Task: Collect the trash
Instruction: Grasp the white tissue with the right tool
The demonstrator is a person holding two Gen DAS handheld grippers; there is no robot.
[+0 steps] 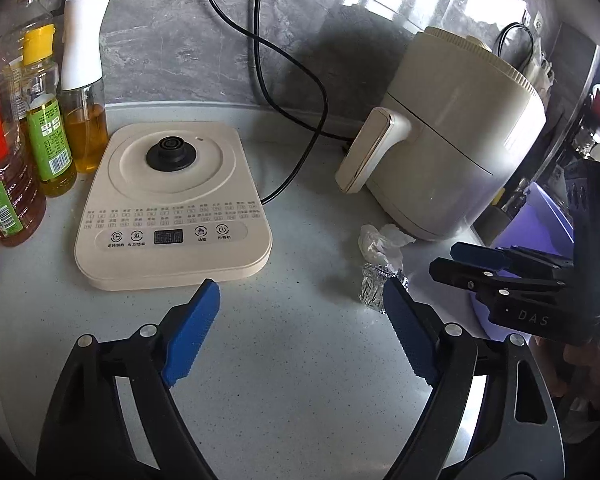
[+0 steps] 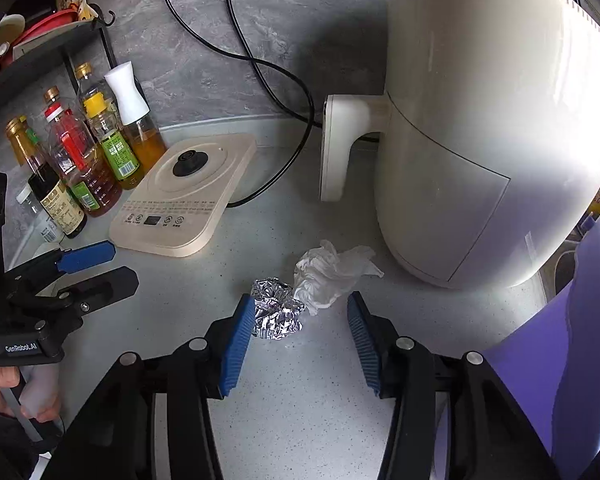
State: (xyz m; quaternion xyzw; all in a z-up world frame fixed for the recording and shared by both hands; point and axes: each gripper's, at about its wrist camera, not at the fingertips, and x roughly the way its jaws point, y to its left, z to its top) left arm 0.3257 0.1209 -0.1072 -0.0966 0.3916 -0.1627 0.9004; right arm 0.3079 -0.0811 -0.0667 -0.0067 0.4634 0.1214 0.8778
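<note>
A crumpled foil ball point(image 2: 277, 309) lies on the grey counter, touching a crumpled white tissue point(image 2: 332, 270) beside it. My right gripper point(image 2: 302, 314) is open and empty; the foil sits just ahead of its left fingertip. In the left wrist view the foil point(image 1: 374, 287) and tissue point(image 1: 382, 242) lie at the right, ahead of my open, empty left gripper point(image 1: 302, 296). The right gripper point(image 1: 460, 260) shows at the right edge there, and the left gripper point(image 2: 100, 266) shows at the left of the right wrist view.
A cream air fryer point(image 2: 480, 128) stands right behind the trash. A beige kettle base point(image 1: 172, 208) sits mid-counter with black cords point(image 1: 292, 80) behind it. Several oil and sauce bottles point(image 1: 44, 112) line the left. A purple bin point(image 2: 572, 328) is at the right.
</note>
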